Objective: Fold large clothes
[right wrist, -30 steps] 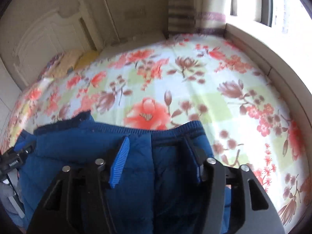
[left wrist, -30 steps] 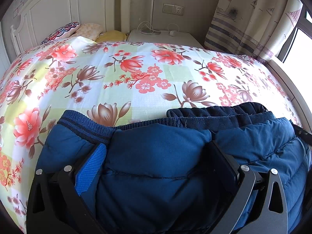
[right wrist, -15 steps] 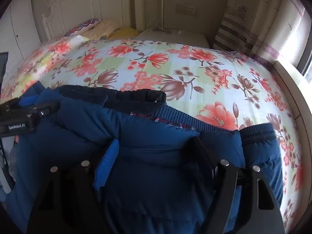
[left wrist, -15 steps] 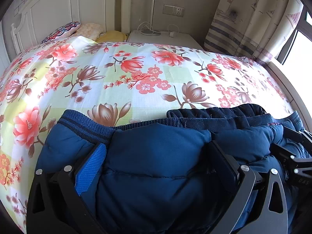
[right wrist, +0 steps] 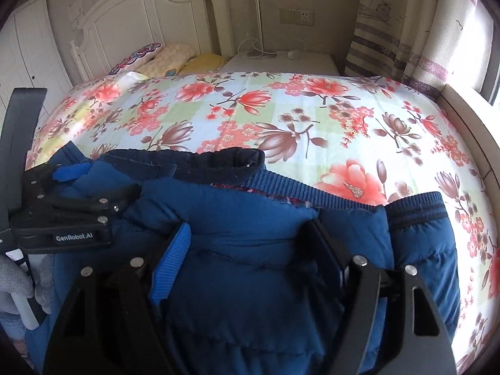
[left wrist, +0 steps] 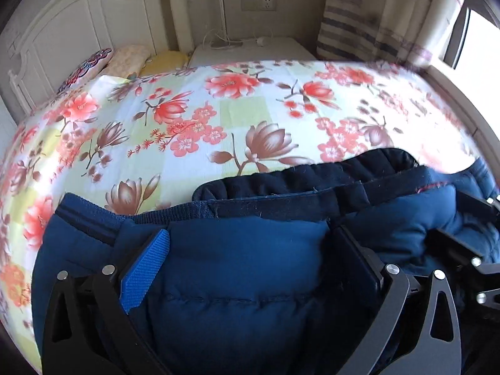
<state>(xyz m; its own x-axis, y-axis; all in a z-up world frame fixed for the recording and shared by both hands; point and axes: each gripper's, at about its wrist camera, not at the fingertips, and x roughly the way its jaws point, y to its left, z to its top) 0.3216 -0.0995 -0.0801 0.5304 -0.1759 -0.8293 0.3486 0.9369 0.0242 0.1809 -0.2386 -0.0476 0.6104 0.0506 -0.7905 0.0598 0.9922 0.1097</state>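
- My left tool [left wrist: 247,256] squeezes a puffy fold of the blue coat [left wrist: 243,275]. The fat fold fills the gap between its two fingers.
- My right tool [right wrist: 250,243] squeezes another puffy fold of the coat [right wrist: 250,268] the same way.
- The coat lies at the near edge of the bed [right wrist: 281,118]. Its dark collar [right wrist: 215,165] points to the far side.
- A ribbed cuff [right wrist: 415,209] of the coat sits to the right of my right tool.
- In the right view, my left tool [right wrist: 72,181] is at the left side, biting the coat.
- The bed has a sheet [left wrist: 234,118] with red and brown flowers.
- Pillows [right wrist: 168,57] lie by the white headboard [right wrist: 150,15].
- A small white stand [right wrist: 281,61] is next to the bed, with a cord on it.
- A curtain [right wrist: 406,31] hangs at the right, by the window.
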